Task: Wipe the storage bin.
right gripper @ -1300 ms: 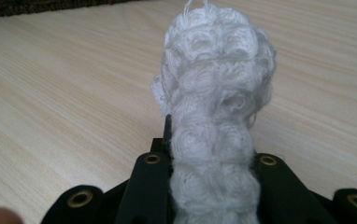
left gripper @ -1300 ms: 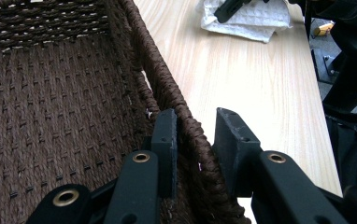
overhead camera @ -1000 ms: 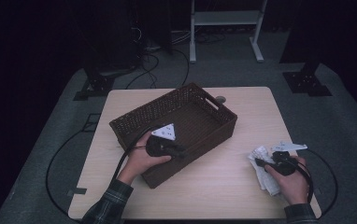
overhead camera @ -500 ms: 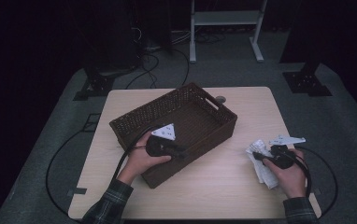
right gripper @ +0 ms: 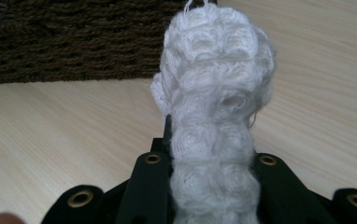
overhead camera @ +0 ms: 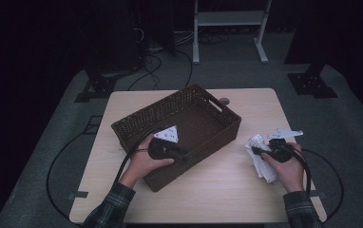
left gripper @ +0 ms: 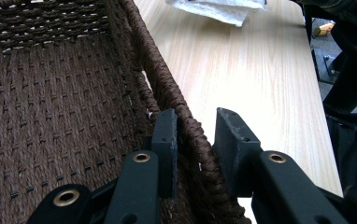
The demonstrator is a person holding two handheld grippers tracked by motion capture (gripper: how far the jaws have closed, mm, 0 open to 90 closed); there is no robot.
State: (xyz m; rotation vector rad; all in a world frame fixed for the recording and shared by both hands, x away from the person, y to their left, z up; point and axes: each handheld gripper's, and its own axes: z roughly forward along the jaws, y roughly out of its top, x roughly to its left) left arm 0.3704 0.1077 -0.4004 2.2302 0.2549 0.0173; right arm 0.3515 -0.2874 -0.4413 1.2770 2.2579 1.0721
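My left gripper (left gripper: pixel 193 135) grasps the basket (overhead camera: pixel 137 124) wall at the table's 8 o'clock. My right gripper (right gripper: pixel 209 154), at 4 o'clock, clenches a white cloth (right gripper: pixel 216 93).

The table (overhead camera: pixel 208 194) has a light wooden top and stands on a grey carpet floor (overhead camera: pixel 355 123). The room around the table is very dark, and light falls mostly on the table. Behind the table, a white metal frame (overhead camera: pixel 229 28) stands on two legs. Black cables (overhead camera: pixel 156 57) lie on the floor to the left of this frame. Two dark stand bases (overhead camera: pixel 312 85) rest on the carpet, near the far corners of the table.
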